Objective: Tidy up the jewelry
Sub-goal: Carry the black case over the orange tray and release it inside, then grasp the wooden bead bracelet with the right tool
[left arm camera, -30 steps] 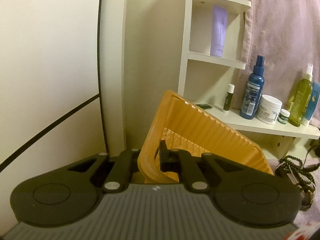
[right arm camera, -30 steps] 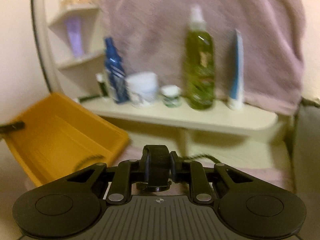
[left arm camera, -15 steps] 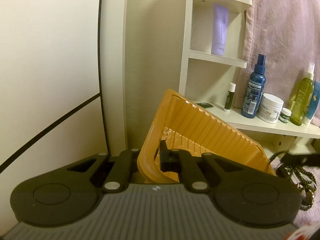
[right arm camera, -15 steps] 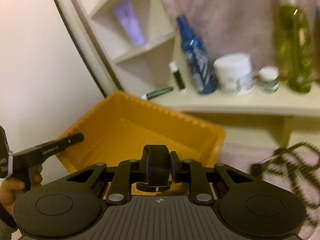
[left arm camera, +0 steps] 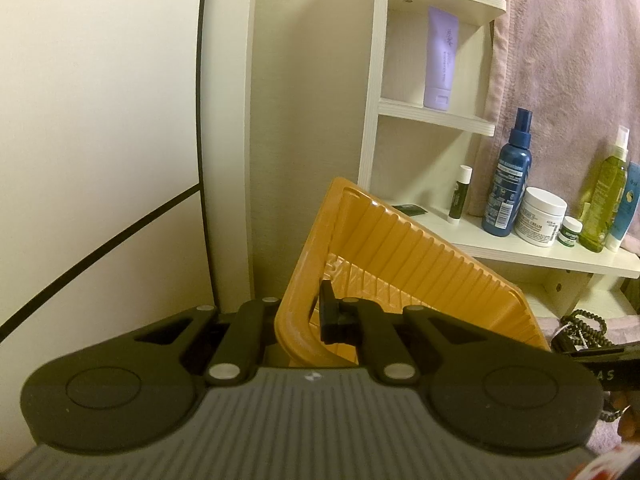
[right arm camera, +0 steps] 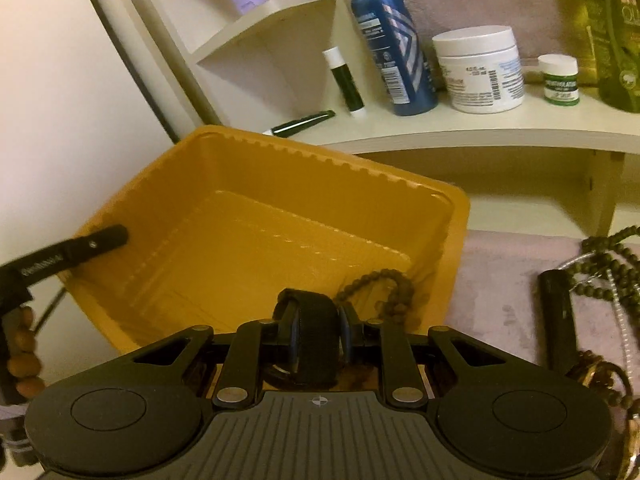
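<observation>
Two grips: at left, the left gripper (left arm camera: 316,316) is clamped on the tilted yellow tray's (right arm camera: 320,208) thin, flexible rim; right of it, the right gripper (right arm camera: 316,340) pinches a light, soft black band (right arm camera: 314,338) over the tray's near edge, beside limp beads (right arm camera: 380,288)

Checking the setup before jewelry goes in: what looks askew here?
The ribbed yellow plastic tray sits tilted, not flat: the left gripper is clamped on its rim, tipping it up. One brown bead bracelet lies inside.
</observation>
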Available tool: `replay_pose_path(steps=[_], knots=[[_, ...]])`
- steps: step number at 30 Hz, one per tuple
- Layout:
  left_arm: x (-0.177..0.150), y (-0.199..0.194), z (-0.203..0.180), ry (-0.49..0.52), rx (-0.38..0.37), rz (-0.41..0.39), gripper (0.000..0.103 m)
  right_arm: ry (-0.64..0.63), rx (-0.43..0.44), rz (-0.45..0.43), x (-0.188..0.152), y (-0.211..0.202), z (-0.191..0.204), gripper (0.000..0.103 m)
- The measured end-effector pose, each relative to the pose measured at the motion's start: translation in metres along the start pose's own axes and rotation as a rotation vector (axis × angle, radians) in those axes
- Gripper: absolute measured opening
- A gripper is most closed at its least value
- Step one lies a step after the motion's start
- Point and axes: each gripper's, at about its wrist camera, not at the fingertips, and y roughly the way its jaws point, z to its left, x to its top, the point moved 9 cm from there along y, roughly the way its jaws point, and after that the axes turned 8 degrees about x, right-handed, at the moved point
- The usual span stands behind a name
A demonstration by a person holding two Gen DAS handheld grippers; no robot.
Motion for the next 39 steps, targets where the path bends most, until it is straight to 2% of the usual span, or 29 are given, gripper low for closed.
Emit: replay_pose_path(steps=[2,4,5,6,13,22,27,29,33,39], knots=[[0.0,0.0,0.0,-0.003,0.001,0.002,0.007,-0.003,-0.004,-0.011,0.001,-0.002,0.0,0.023],[-0.001,0.001,0.0,-0.005,0.001,0.002,0.007,-0.01,0.001,-0.024,0.003,-0.006,0.002,0.038],[0.0,0.001,0.0,-0.004,0.002,0.001,0.007,-0.017,-0.004,-0.042,0.004,-0.011,0.003,0.05],[0.0,0.001,0.0,-0.005,0.003,0.001,0.007,-0.021,-0.01,-0.065,0.005,-0.015,0.004,0.052],[0.0,0.0,0.0,-0.001,0.002,0.0,0.007,-0.014,-0.035,-0.169,0.001,-0.067,0.004,0.052],[-0.001,0.0,0.001,-0.007,0.005,-0.001,0.007,0.04,-0.21,-0.145,-0.051,-0.143,-0.049,0.052],[0.0,0.0,0.002,-0.005,0.007,-0.001,0.007,0.08,-0.295,-0.136,-0.064,-0.164,-0.082,0.052],[0.0,0.0,0.002,-0.003,0.006,-0.001,0.007,0.089,-0.303,-0.133,-0.065,-0.167,-0.092,0.051],[0.0,0.001,0.002,0.001,0.006,0.0,0.007,0.102,-0.281,-0.098,-0.071,-0.159,-0.104,0.042],[0.0,0.001,0.001,0.002,0.006,-0.002,0.007,0.124,-0.235,-0.075,-0.076,-0.148,-0.113,0.039]])
